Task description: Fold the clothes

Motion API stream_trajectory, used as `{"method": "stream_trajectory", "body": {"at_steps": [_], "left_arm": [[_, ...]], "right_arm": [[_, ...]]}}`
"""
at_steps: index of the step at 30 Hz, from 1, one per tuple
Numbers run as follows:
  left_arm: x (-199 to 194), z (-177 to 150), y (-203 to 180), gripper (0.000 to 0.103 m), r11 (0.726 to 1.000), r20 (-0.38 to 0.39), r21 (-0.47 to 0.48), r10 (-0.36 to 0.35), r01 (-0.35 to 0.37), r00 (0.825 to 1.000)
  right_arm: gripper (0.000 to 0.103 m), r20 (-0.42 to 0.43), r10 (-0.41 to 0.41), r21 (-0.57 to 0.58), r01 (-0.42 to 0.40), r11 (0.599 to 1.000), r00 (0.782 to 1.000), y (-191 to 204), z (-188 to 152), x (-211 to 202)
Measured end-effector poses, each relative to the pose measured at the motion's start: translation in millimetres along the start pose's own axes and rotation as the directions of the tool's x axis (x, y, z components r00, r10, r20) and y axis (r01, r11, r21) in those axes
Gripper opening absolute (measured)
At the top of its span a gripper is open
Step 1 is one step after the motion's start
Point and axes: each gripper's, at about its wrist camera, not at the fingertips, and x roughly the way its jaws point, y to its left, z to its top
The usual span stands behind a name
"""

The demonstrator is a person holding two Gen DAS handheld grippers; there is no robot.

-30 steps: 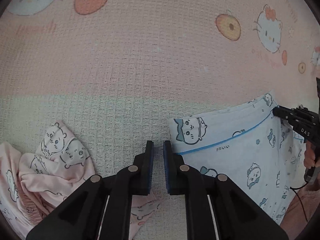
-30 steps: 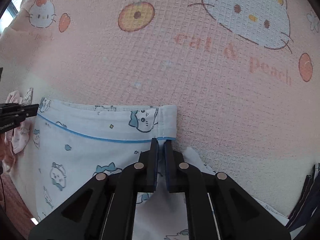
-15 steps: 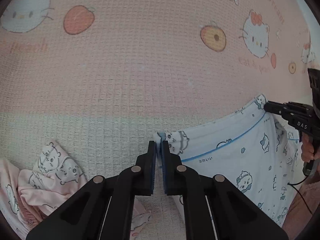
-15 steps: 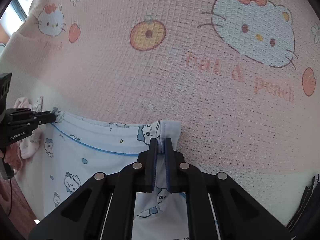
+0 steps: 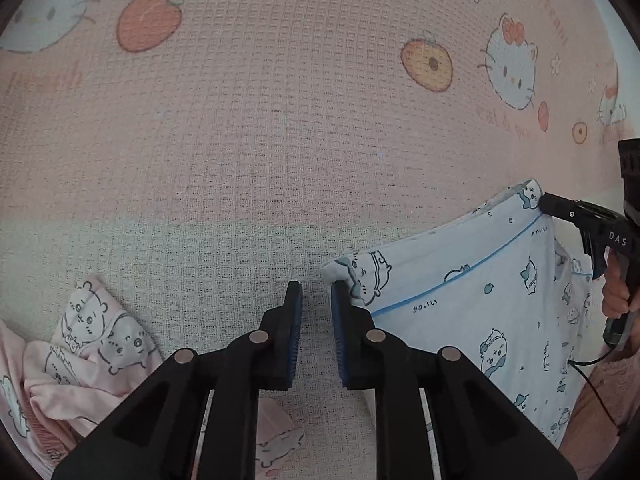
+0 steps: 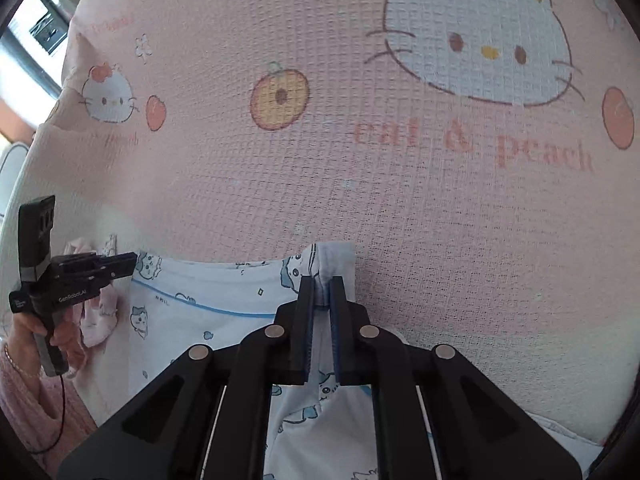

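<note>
While opening, left gripper (image 5: 316, 292) empty beside blue garment (image 5: 480, 292).

Blanket (image 6: 400, 200) print says "cat & peach" in pink. The right tongs (image 5: 540, 204) have "DAS" on the side, and the left tongs (image 6: 134, 266) read "GenRobot.AI".

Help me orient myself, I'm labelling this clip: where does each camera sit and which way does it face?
Left wrist: on the left gripper, looking steeply down at the blanket; its fingers are opening with nothing between them, beside the blue garment; pink clothes lie left.
Right wrist: on the right gripper, looking down, fingers shut on the blue garment's corner.
Shared: blanket, blue garment, and each view shows the other gripper in the person's hand.
</note>
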Motion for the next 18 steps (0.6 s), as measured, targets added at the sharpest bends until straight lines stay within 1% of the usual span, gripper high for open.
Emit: {"method": "stream_trajectory", "body": {"at_steps": [2, 3, 6, 9, 10, 11, 12, 14, 15, 16, 17, 18], "left_arm": [[-2.1, -0.4, -1.1, 0.016, 0.999, 0.001, 0.000, -0.041, 0.041, 0.999], [-1.9, -6.1, -6.2, 0.016, 0.999, 0.000, 0.004, -0.049, 0.049, 0.999], [8.2, -14.4, -21.2, 0.020, 0.999, -0.006, 0.027, -0.030, 0.031, 1.000], [10.2, -13.5, -33.8, 0.020, 0.995, -0.003, 0.041, -0.087, 0.087, 0.996], [8.9, -11.7, -35.2, 0.020, 0.992, -0.013, 0.038, -0.122, 0.122, 0.992], [8.3, -10.4, -38.5, 0.020, 0.992, -0.013, 0.045, -0.114, 0.115, 0.993], [8.6, -11.6, -42.8, 0.020, 0.995, -0.006, 0.062, -0.079, 0.080, 0.997], [11.3, -11.7, -48.2, 0.019, 0.998, 0.011, 0.058, -0.033, 0.032, 0.999], [9.8, -9.9, -47.5, 0.008, 0.999, 0.021, 0.039, -0.039, 0.038, 0.999], [8.4, -8.0, -46.8, 0.006, 0.999, 0.032, 0.020, -0.045, 0.044, 0.999], [6.7, -6.2, -45.8, 0.006, 0.999, 0.042, 0.002, -0.050, 0.050, 0.998], [2.1, -5.5, -41.5, 0.006, 0.998, 0.051, -0.017, -0.055, 0.056, 0.997]], "right_arm": [[0.006, 0.013, -0.014, -0.058, 0.015, 0.998, 1.000, 10.2, 1.3, -3.4], [0.006, 0.015, -0.024, -0.071, 0.025, 0.997, 1.000, 13.7, 2.3, -2.7], [0.006, -0.020, -0.059, -0.037, 0.058, 0.998, 0.998, 10.8, 5.2, 13.6], [0.007, -0.039, -0.061, -0.032, 0.059, 0.998, 0.997, 10.1, 2.7, 20.3], [0.008, -0.035, -0.054, -0.033, 0.053, 0.998, 0.998, 11.6, 1.6, 18.9], [0.009, -0.031, -0.047, -0.033, 0.046, 0.998, 0.998, 13.0, 0.4, 17.4], [0.009, -0.026, -0.040, -0.032, 0.039, 0.999, 0.999, 13.6, -0.4, 15.7], [0.008, -0.019, -0.025, -0.024, 0.024, 0.999, 1.000, 11.8, -0.6, 13.1], [0.007, -0.018, -0.018, -0.025, 0.018, 1.000, 1.000, 11.2, -0.2, 12.5], [0.006, -0.015, -0.020, -0.029, 0.020, 0.999, 1.000, 11.3, 0.9, 12.0], [0.006, -0.007, -0.026, -0.025, 0.025, 0.999, 1.000, 10.9, 2.8, 9.9], [0.005, 0.000, -0.008, -0.008, 0.008, 1.000, 1.000, 8.9, 5.6, 6.2]]}}
